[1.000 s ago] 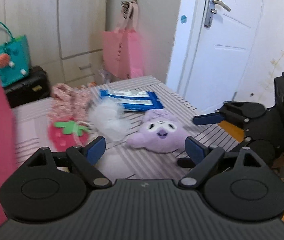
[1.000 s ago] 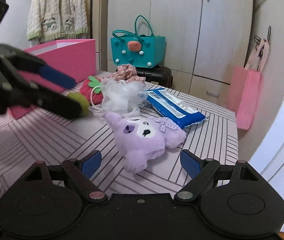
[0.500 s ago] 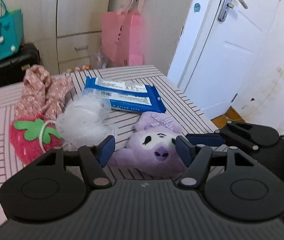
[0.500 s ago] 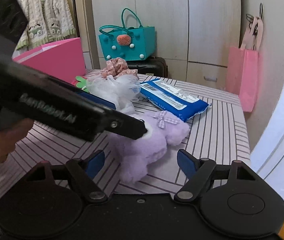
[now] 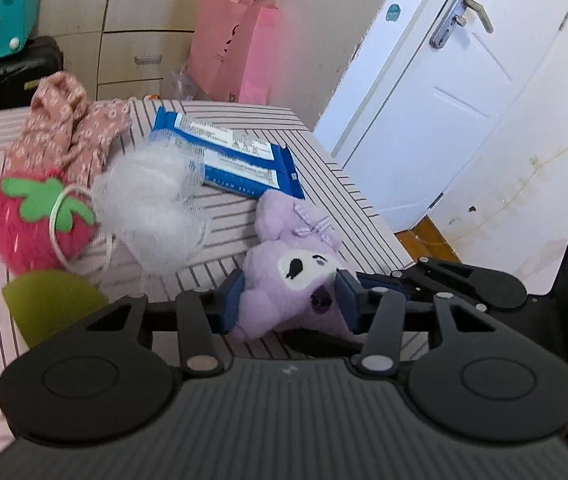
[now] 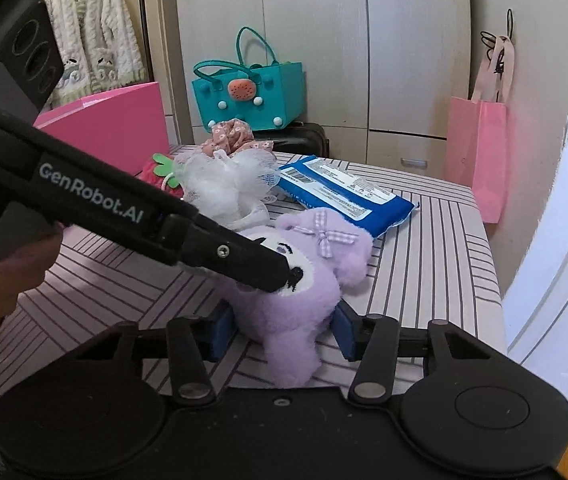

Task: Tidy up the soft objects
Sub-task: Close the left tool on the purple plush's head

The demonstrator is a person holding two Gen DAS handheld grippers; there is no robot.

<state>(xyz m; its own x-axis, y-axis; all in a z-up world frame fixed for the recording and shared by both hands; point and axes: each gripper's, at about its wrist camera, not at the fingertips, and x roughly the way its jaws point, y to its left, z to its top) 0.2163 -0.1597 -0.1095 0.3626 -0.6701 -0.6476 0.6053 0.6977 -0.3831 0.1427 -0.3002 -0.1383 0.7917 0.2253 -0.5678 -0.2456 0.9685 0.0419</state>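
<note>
Left wrist view, scanning from the left: the strawberry plush (image 5: pixel 38 220), white mesh puff (image 5: pixel 152 208) and blue wipes pack (image 5: pixel 240 160) lie where they lay a second ago on the striped counter (image 5: pixel 348 200), but the purple plush (image 5: pixel 284 280) has gone from sitting well ahead of my left gripper (image 5: pixel 288 300) to sitting right between its blue pads (image 5: pixel 230 304). Those jaws were wide and are now closing, the pads pressing into the fur at both cheeks. In the right wrist view, my right gripper (image 6: pixel 280 332) is closing too, its pads at the toy's lower body, the near one maybe touching. I judge that I have the toy at both ends and can soon lift it toward the pink box (image 6: pixel 116 124).
</note>
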